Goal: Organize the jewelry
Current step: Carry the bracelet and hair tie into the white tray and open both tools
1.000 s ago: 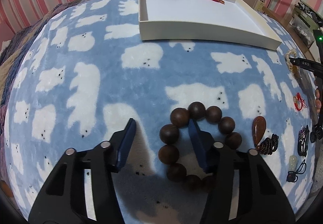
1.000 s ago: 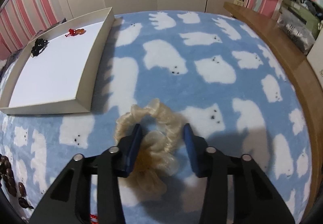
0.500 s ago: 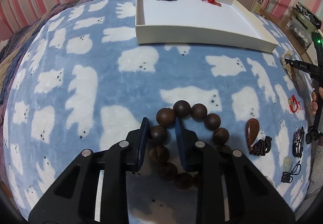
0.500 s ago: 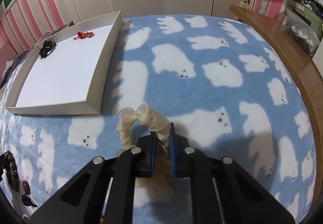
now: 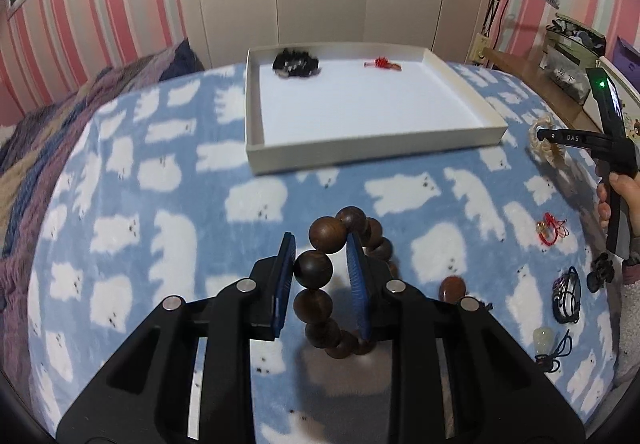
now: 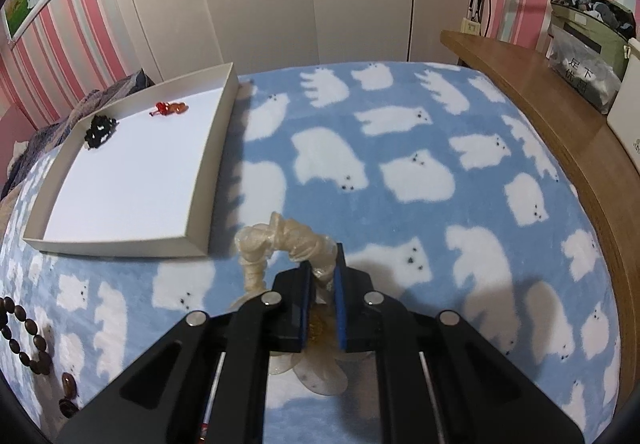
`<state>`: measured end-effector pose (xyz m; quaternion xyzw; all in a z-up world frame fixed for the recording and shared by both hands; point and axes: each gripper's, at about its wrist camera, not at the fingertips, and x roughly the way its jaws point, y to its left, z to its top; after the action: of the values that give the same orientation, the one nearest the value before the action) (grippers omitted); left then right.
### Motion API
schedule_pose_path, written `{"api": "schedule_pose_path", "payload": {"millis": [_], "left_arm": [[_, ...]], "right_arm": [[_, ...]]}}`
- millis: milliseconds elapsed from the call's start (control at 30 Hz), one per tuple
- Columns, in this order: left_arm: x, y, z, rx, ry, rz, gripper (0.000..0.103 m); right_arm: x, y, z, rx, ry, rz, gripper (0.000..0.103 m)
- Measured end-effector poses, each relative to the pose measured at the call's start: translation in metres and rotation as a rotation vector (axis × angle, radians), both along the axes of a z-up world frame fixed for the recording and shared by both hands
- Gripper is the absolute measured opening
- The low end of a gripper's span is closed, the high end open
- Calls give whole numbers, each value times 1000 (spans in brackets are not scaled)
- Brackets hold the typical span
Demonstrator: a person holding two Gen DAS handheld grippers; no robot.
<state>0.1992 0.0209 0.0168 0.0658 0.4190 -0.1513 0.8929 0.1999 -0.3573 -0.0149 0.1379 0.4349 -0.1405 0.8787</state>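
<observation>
Through my left wrist camera, my left tongs (image 5: 320, 260) pinch a bracelet of big, round, dark wooden beads (image 5: 320, 268); one glossy bead sits squeezed between the blue pads, and the rest of the loop hangs clear of the bed, arching up past the tips and drooping down below them. Under it spreads a fleecy blue blanket (image 5: 160, 203) printed with white polar bears. Farther off lies a shallow, rectangular white tray (image 5: 376, 141) with thin cardboard-like walls, holding a knobbly black piece (image 5: 296, 64) and a small red charm (image 5: 382, 63) along its far edge. To the right, small pieces lie scattered on the fleece: a red cord knot (image 5: 551, 230), a dark braided band (image 5: 566, 296), a pale smooth pendant on a dark cord (image 5: 545, 340) and a reddish-brown oval stone (image 5: 452, 288). My right tongs (image 5: 538, 133) show at the edge, too side-on to judge their gap there.

Through my right wrist camera, the right tongs (image 6: 322, 276) are pressed onto a cream, crinkled, gauzy scrunchie (image 6: 280, 240), gripping its ruffled band so the loop stands up in an arch off the blanket, with sheer petal-shaped flaps hanging beneath. The white tray (image 6: 200, 211) sits left of it, near but apart. A curved wooden bed rail (image 6: 560, 123) borders the blanket on the right.
</observation>
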Motion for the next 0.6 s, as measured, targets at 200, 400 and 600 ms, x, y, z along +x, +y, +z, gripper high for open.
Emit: {"api": "schedule_pose_path", "payload": {"millis": [200, 400, 600], "left_arm": [[7, -10, 24, 19, -83, -32, 25], [31, -25, 62, 22, -170, -50, 24], [94, -49, 73, -21, -148, -62, 17]], "right_arm": [[8, 3, 16, 9, -32, 2, 10], [32, 21, 51, -12, -78, 56, 10], [81, 40, 65, 3, -83, 97, 10]]}}
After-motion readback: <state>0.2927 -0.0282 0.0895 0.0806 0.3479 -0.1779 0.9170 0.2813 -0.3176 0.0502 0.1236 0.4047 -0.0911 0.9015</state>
